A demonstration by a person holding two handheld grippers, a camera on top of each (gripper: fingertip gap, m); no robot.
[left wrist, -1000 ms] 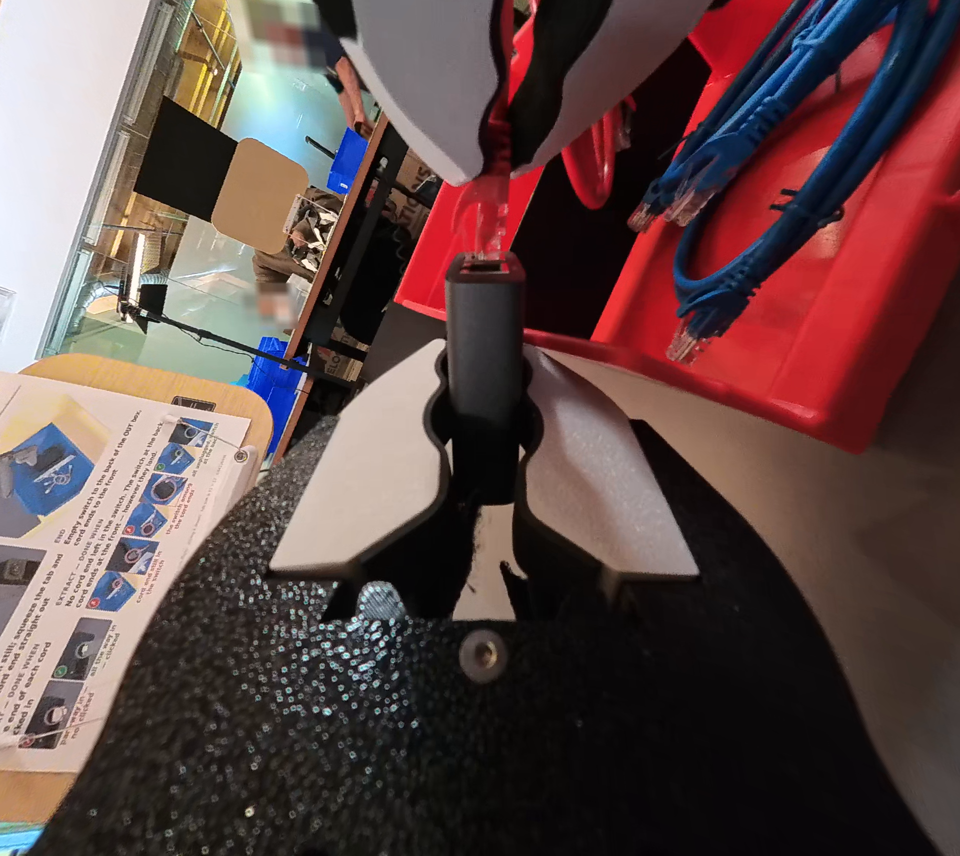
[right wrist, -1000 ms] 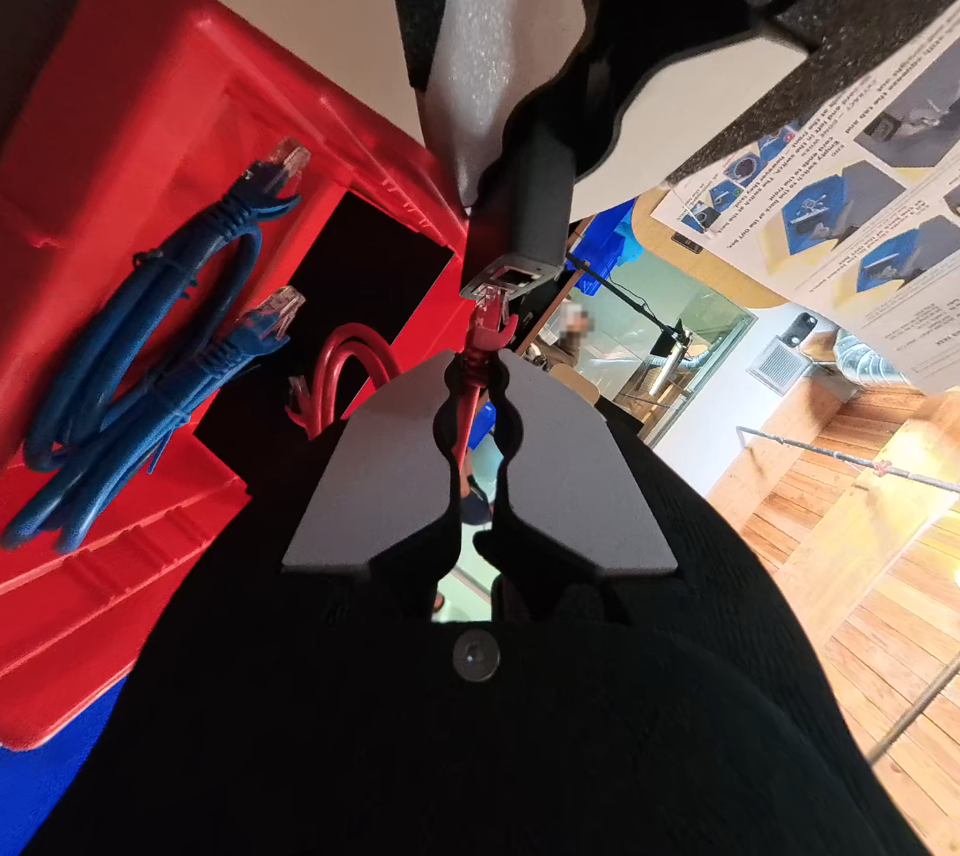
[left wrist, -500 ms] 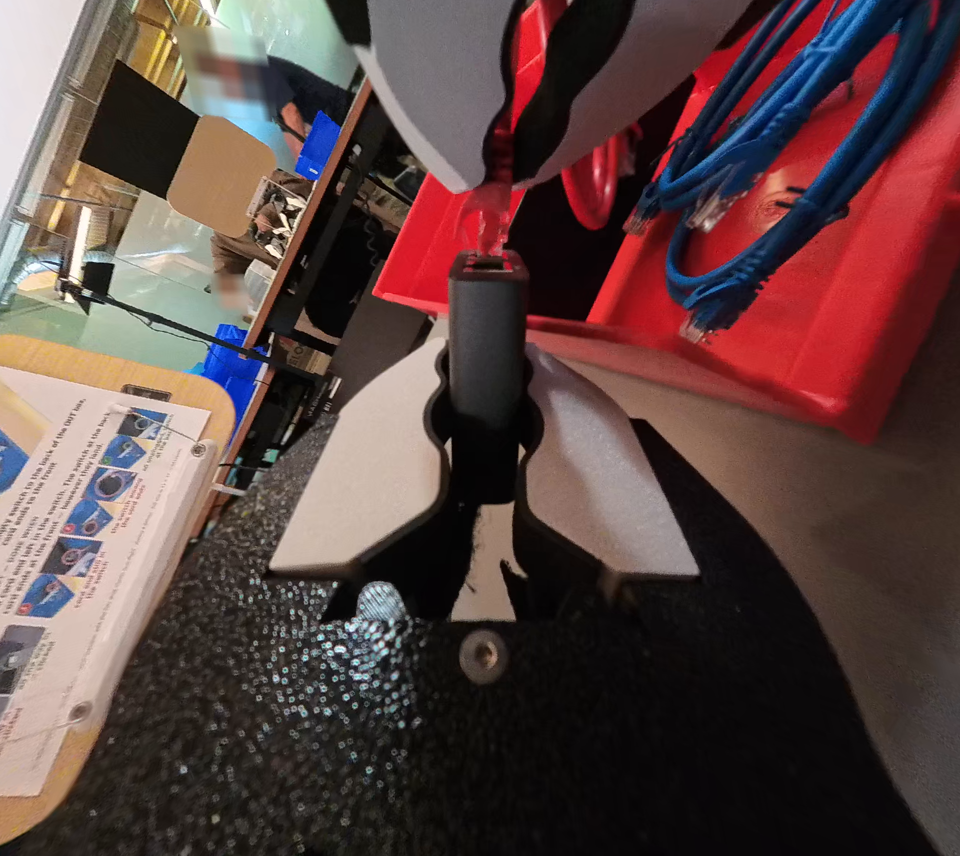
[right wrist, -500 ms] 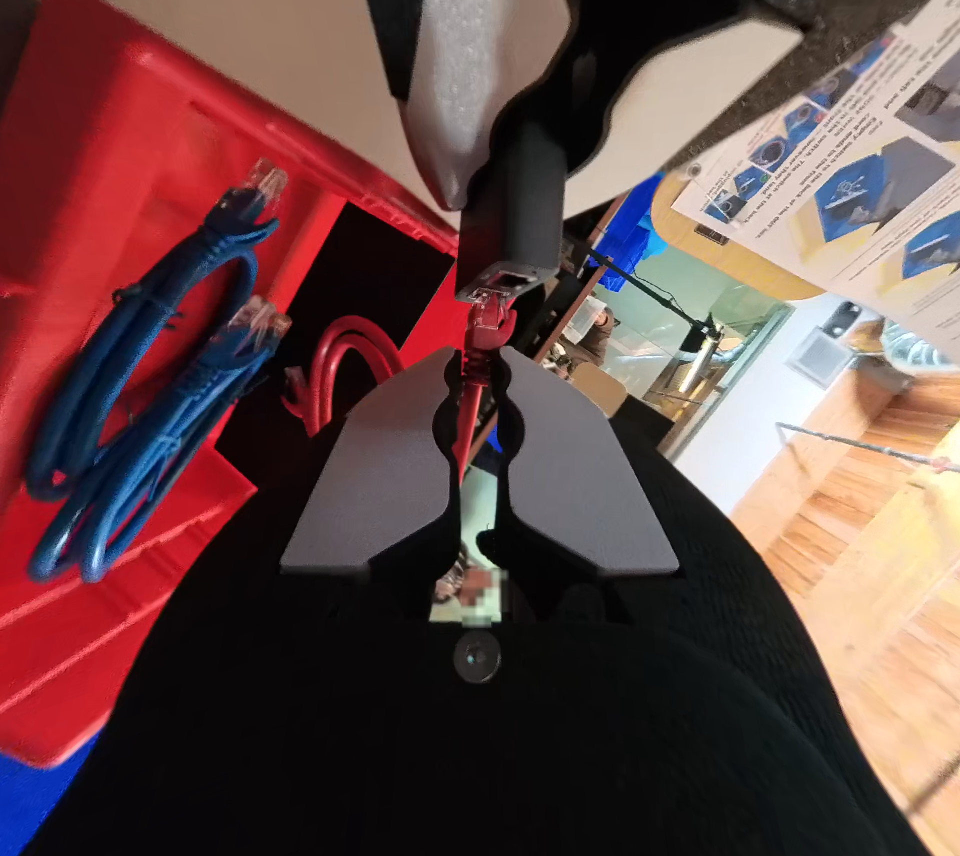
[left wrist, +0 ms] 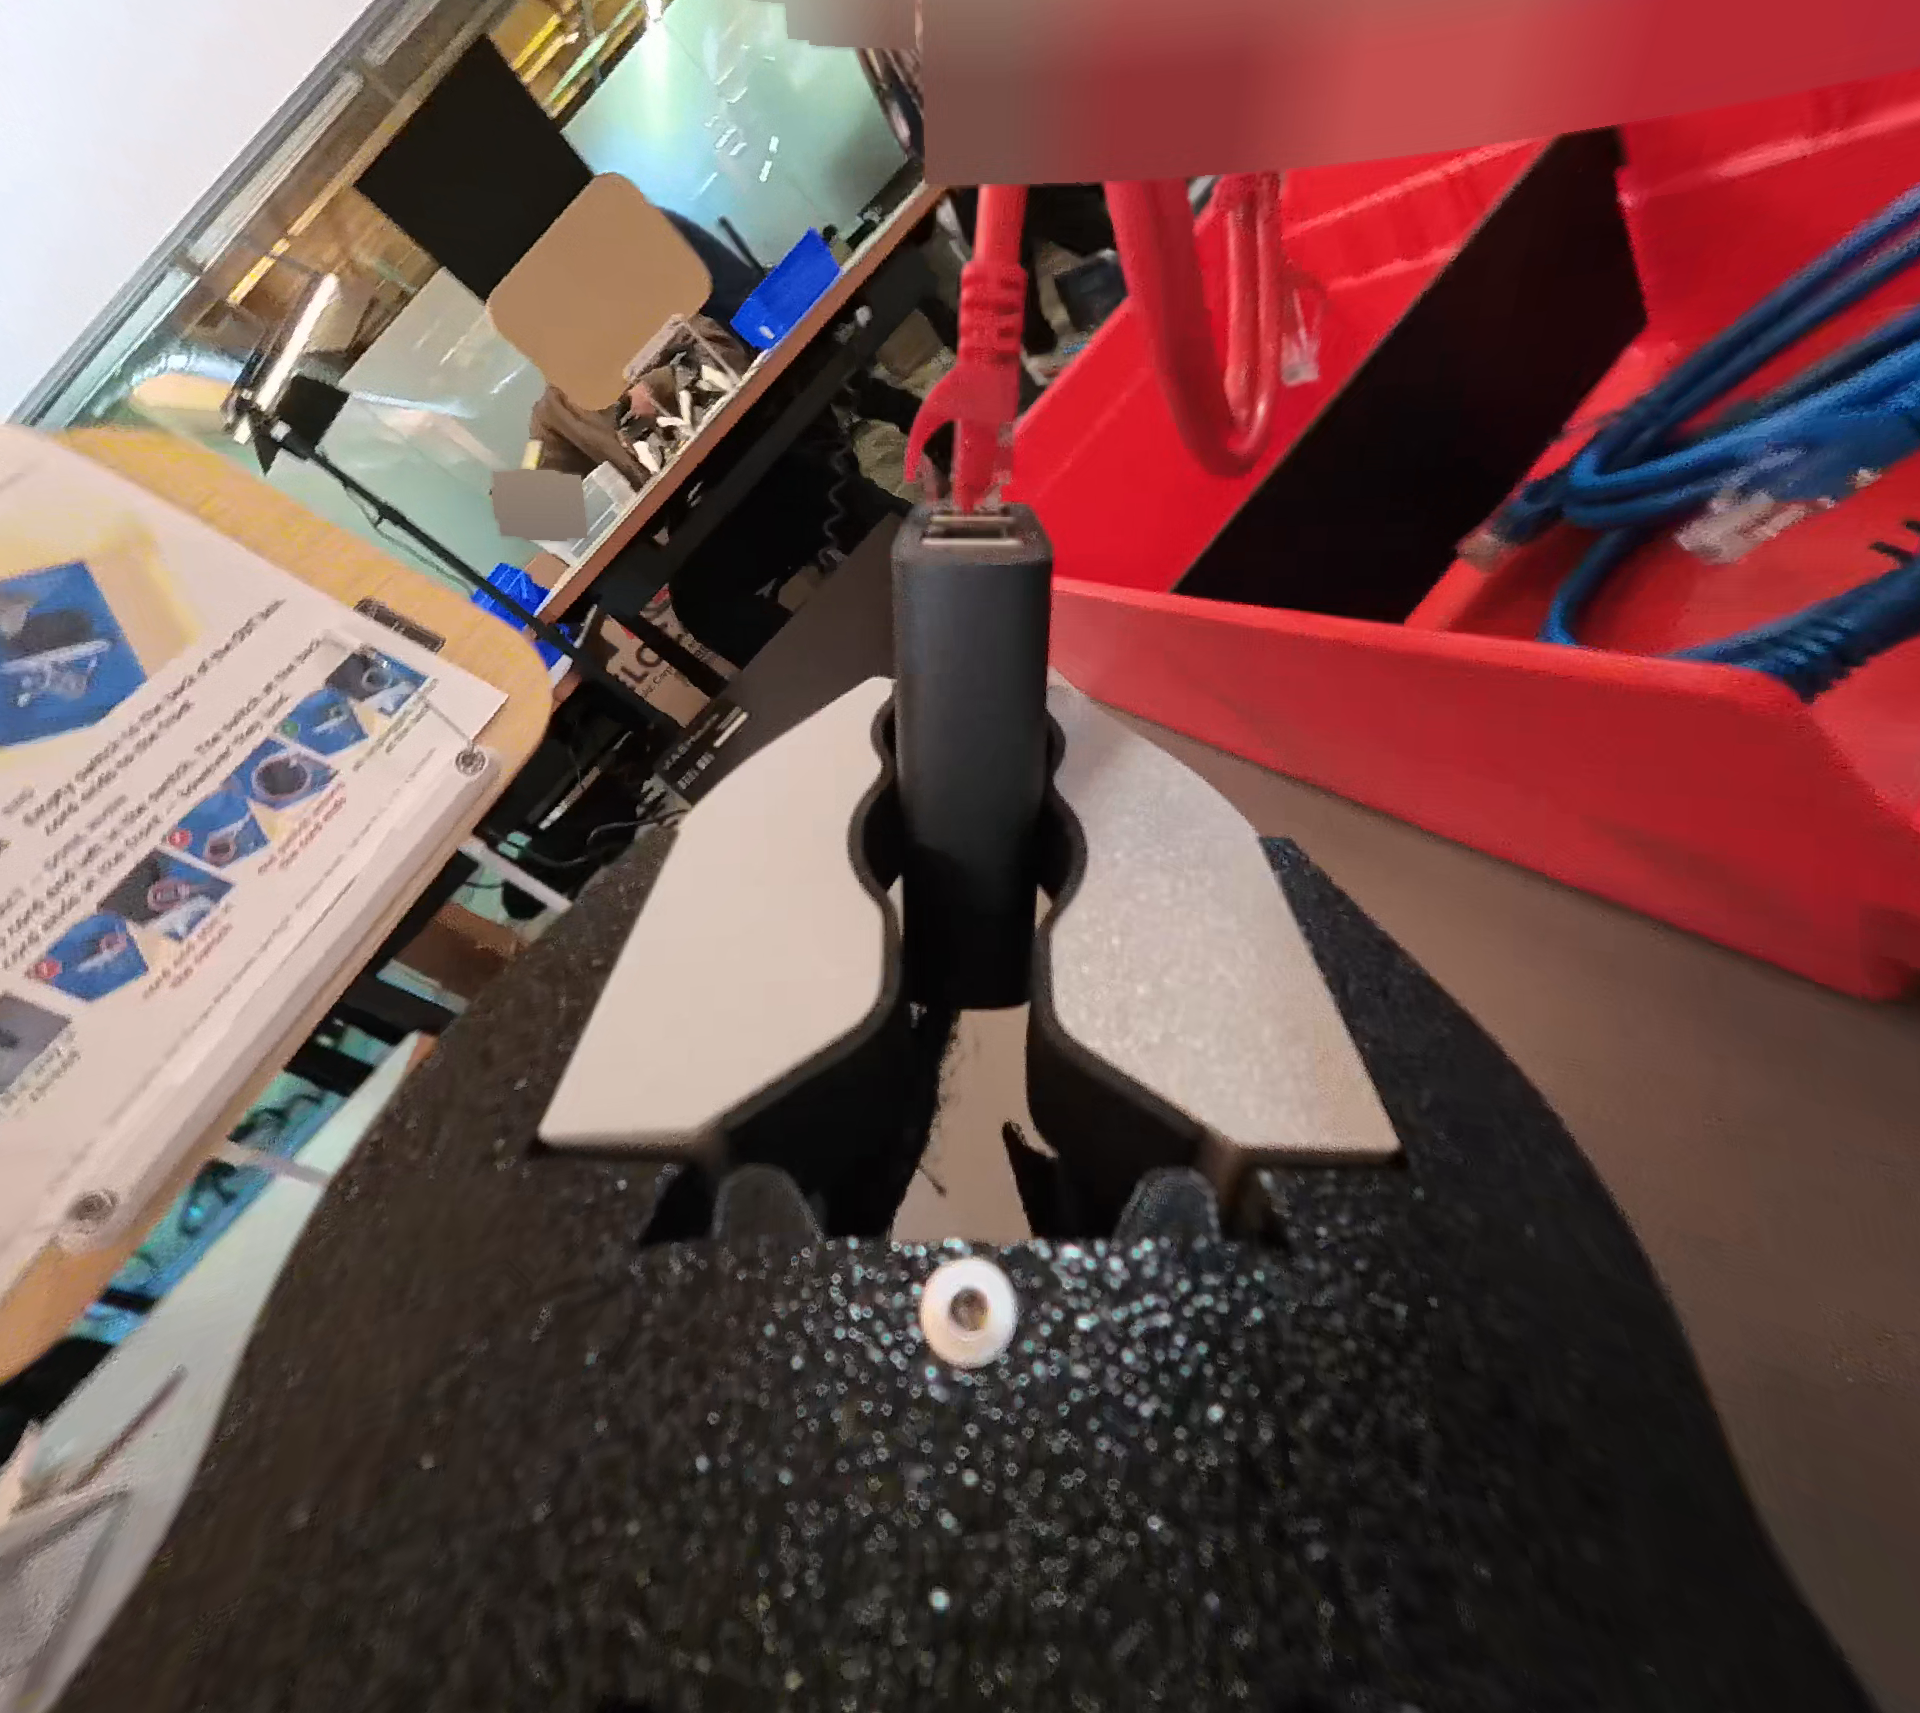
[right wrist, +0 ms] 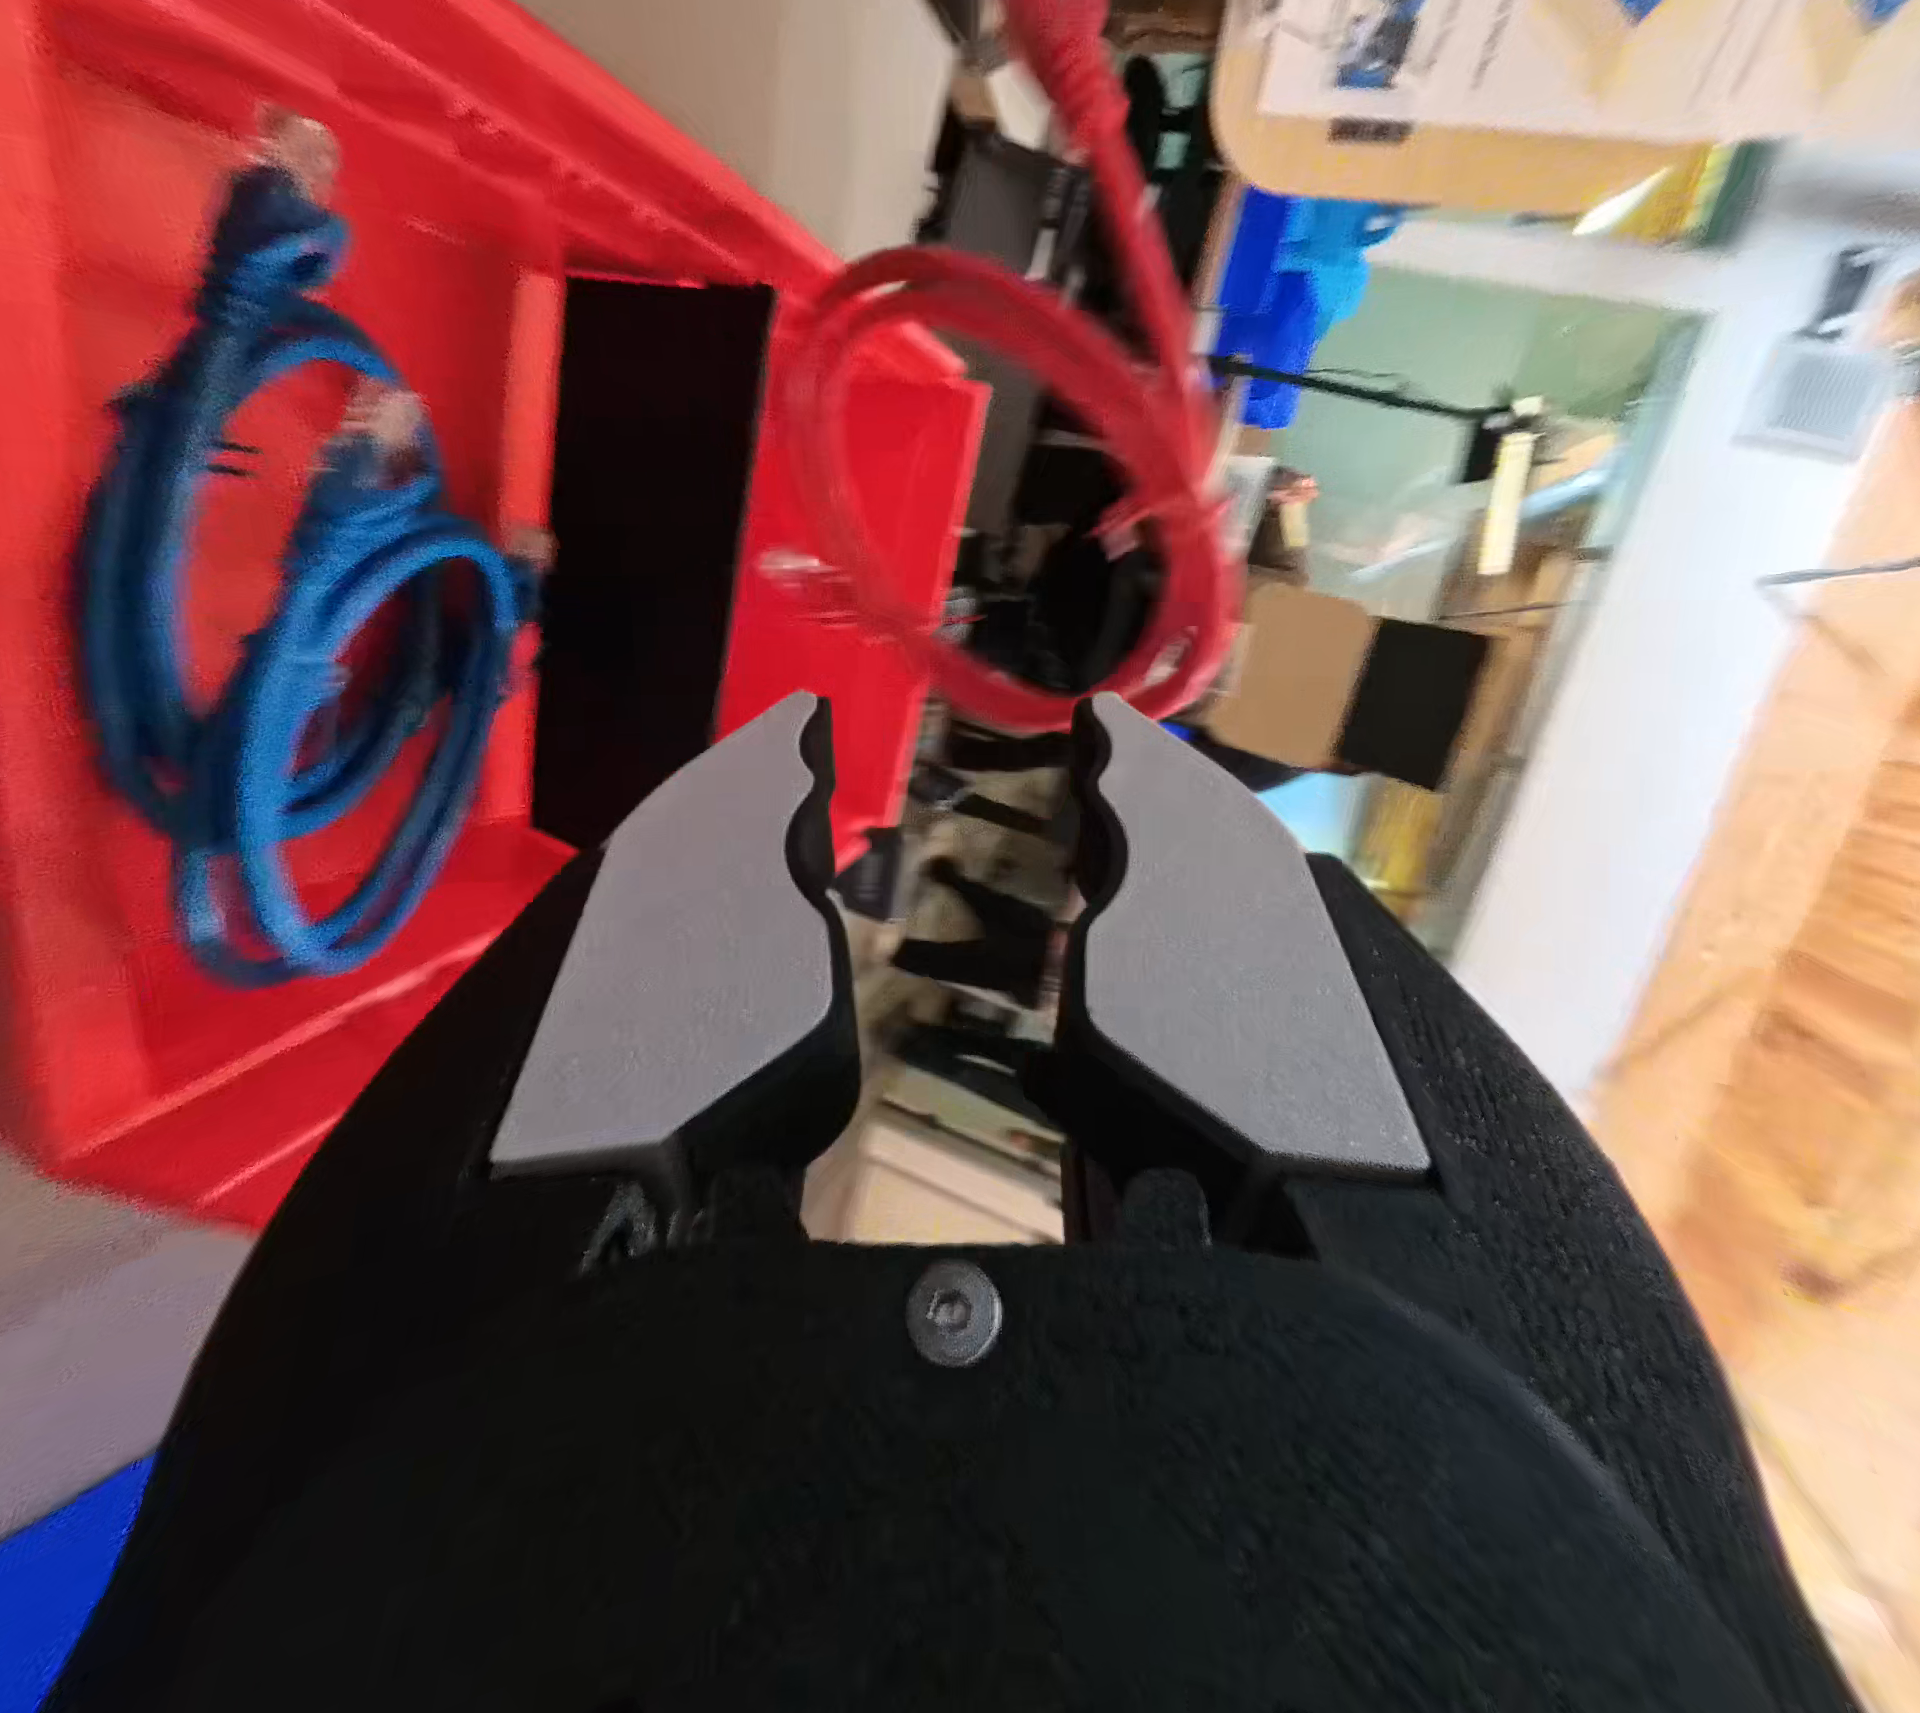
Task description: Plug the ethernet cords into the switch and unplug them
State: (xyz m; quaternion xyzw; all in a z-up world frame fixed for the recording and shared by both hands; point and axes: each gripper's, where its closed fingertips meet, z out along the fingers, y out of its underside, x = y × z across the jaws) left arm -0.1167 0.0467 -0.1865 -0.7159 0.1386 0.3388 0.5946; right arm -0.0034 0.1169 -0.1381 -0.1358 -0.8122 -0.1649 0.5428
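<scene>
Adapter (left wrist: pixel 971 728) within left hand-held gripper (left wrist: pixel 971 816)

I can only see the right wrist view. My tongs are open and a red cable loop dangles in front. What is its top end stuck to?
Observer: In the left wrist view, the thin red network cable ends in a plug that meets the port end of a black rounded plastic adapter block.
Operator: Who's holding that block?
Observer: The left tongs are shut on it, with the port end poking out past the fingertips.
Operator: Does it have just one hole?
Observer: No, there are two openings side by side at its tip. I cannot tell which one the plug is in.
</scene>
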